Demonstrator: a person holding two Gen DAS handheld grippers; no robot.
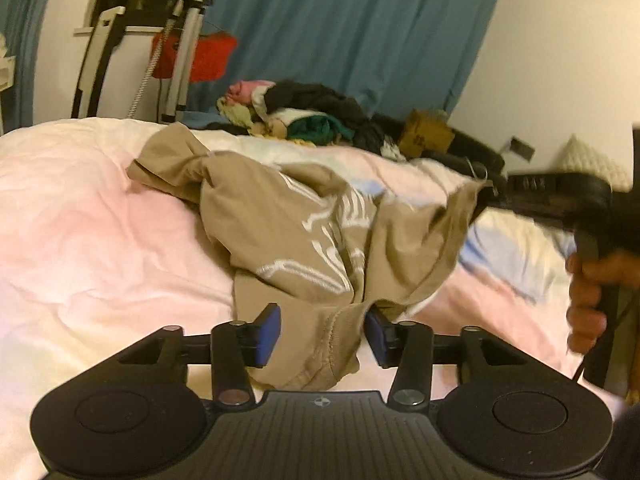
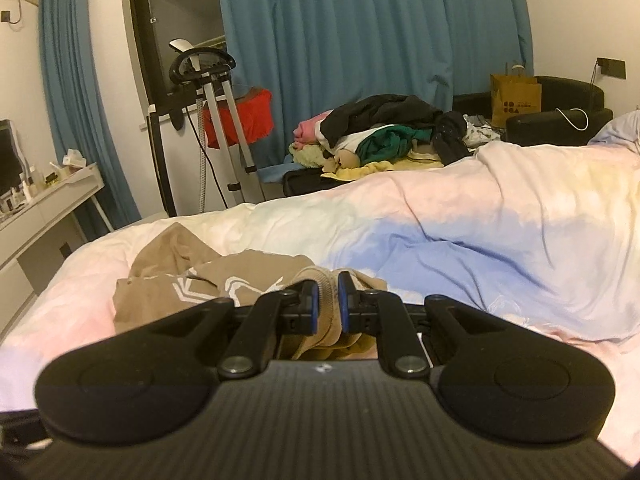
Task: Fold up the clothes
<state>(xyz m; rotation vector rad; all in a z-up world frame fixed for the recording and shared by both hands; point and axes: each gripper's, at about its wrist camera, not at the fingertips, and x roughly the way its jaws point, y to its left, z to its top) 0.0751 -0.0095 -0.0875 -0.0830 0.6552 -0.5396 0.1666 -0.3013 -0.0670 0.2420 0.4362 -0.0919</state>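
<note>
A tan garment with a white print point(image 1: 304, 236) lies crumpled on the pastel bedspread point(image 1: 100, 240). In the left wrist view my left gripper point(image 1: 322, 332) is open, its blue pads either side of a hemmed fold of the garment. My right gripper point(image 1: 486, 192) comes in from the right, held in a hand, and grips the garment's far edge, lifting it. In the right wrist view the right gripper point(image 2: 329, 294) is shut on a ribbed edge of the tan garment point(image 2: 208, 276).
A pile of mixed clothes point(image 2: 384, 132) lies at the far side of the bed. A clothes steamer stand point(image 2: 216, 120) and blue curtains point(image 2: 360, 32) stand behind. A brown paper bag point(image 2: 514, 98) sits on a dark sofa. A white dresser point(image 2: 44, 208) stands at the left.
</note>
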